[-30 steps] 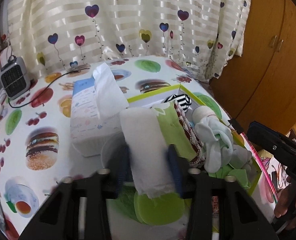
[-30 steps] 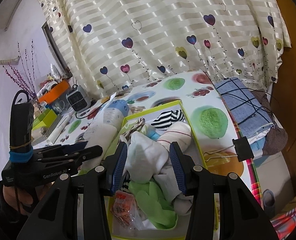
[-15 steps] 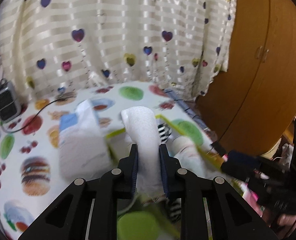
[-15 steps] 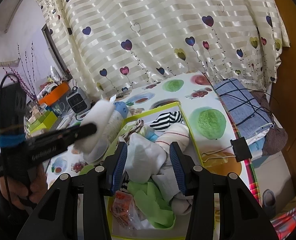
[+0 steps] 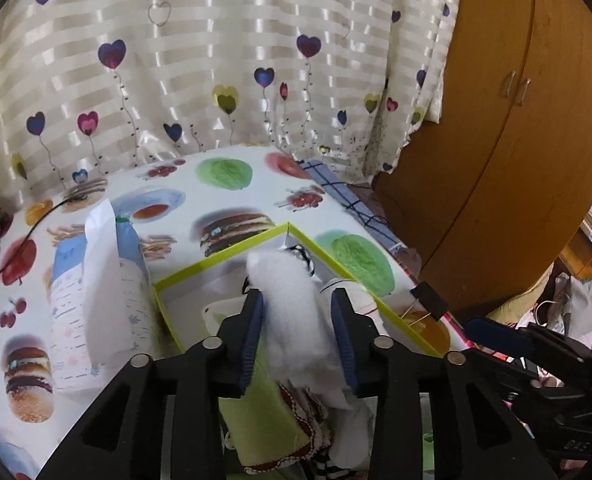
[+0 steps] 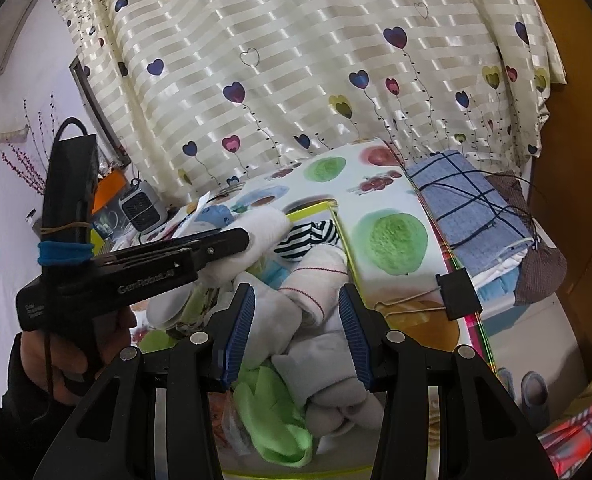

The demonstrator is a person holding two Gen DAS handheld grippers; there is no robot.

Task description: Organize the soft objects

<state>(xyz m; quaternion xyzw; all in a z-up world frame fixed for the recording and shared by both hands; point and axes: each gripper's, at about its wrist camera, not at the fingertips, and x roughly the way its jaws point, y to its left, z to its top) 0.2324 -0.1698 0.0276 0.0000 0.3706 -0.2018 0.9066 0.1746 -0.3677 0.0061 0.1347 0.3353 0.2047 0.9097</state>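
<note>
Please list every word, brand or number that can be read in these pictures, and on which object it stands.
"GenRobot.AI": on the side of the left gripper, right wrist view.
Small white print below that brand: too small to read.
Raised characters on the right gripper body: unclear.
Print on the tissue pack: blurred.

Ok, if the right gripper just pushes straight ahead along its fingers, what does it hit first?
Probably the pile of white socks in the green-rimmed box: the open right gripper points straight at them. Depth is hard to judge.
</note>
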